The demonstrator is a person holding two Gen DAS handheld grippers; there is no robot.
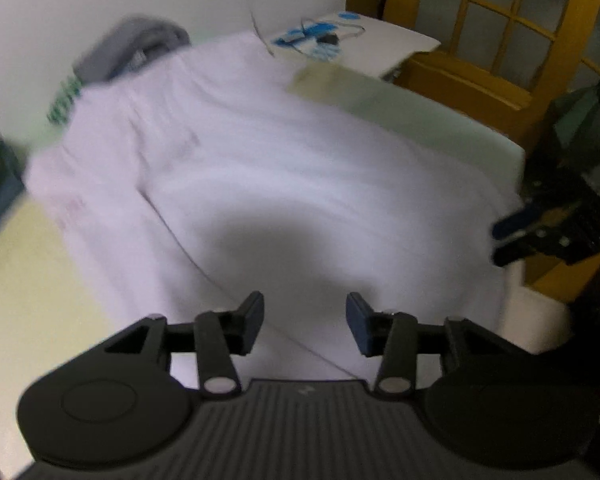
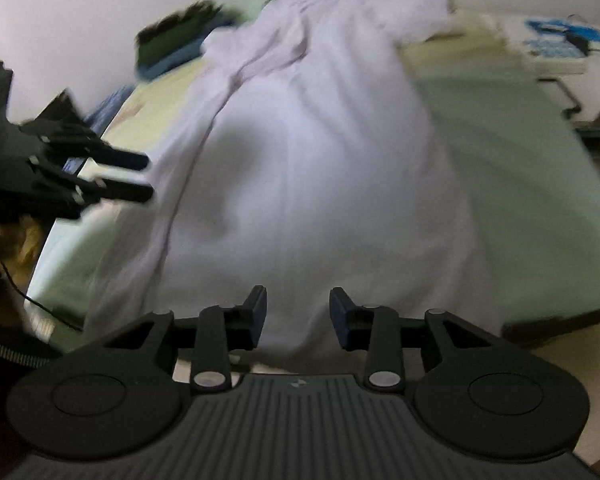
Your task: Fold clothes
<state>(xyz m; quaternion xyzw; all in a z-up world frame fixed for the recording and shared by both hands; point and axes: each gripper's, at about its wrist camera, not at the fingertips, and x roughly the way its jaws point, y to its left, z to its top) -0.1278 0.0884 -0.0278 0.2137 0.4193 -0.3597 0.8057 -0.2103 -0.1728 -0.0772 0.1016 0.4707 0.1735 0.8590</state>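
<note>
Garment: a pale lilac shirt (image 1: 284,168) lies spread on the bed (image 2: 500,152), collar end toward the far edge, hem at the near edge.
Long axis: runs from the near edge to the far edge, straight ahead of both grippers.
Layers: a raised fabric edge (image 1: 188,248) runs along the shirt's left part, as if one side lies over the body; blur makes it hard to tell whether that is a fold or the front opening.
Left gripper (image 1: 305,322): fingers apart, nothing between them, hovering over the hem end.
Right gripper (image 2: 298,314): fingers apart and empty, over the hem near the bed's near edge.
Nearer hand: both sit at the hem end, one toward each side; neither is clearly closer.
Stage: the scene fits a shirt just laid out or one with a side already turned in.
Far edge: grey clothing (image 1: 136,46) and dark clothes (image 2: 172,40) lie beyond the collar.
</note>
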